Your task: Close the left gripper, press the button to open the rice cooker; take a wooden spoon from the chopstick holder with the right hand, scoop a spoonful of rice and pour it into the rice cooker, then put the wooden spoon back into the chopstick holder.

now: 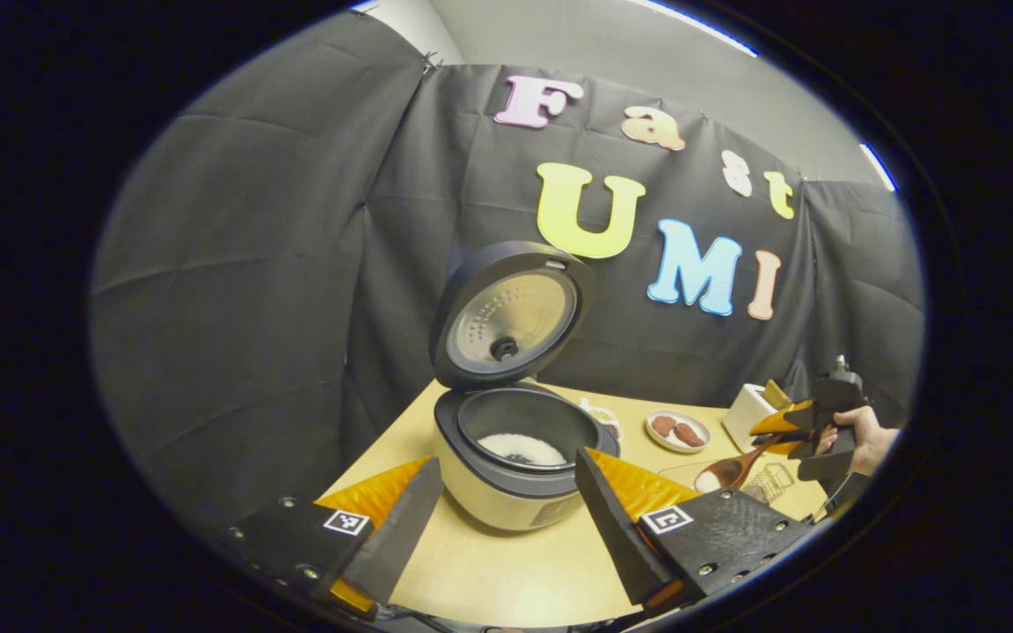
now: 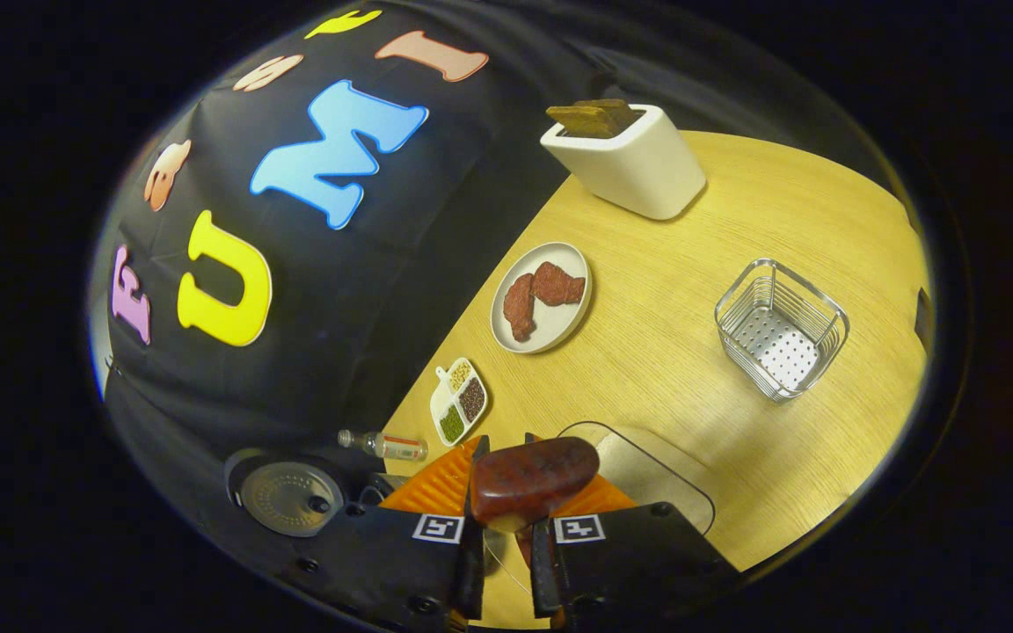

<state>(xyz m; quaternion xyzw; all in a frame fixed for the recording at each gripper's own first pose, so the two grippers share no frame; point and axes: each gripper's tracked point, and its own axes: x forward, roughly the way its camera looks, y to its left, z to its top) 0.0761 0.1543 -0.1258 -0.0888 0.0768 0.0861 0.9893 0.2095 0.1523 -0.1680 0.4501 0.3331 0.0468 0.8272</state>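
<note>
The rice cooker (image 1: 515,488) stands open in the left gripper view, its lid (image 1: 506,316) tilted up and white rice (image 1: 521,448) lying in the pot. My left gripper (image 1: 506,463) is open just in front of it, a finger to each side and nothing between them. To the right, my right gripper (image 1: 810,422), held by a hand (image 1: 867,435), is shut on the wooden spoon (image 1: 731,470), whose bowl carries rice. In the right gripper view, the right gripper (image 2: 504,448) clamps the wooden spoon (image 2: 528,479) above a clear container (image 2: 647,466). The wire chopstick holder (image 2: 781,327) has nothing in it.
On the wooden table (image 2: 665,378) are a white toaster (image 2: 625,158) with toast, a plate of meat (image 2: 542,297), a small divided dish of grains (image 2: 458,400) and a little bottle (image 2: 383,446). The cooker lid (image 2: 287,497) sits at lower left.
</note>
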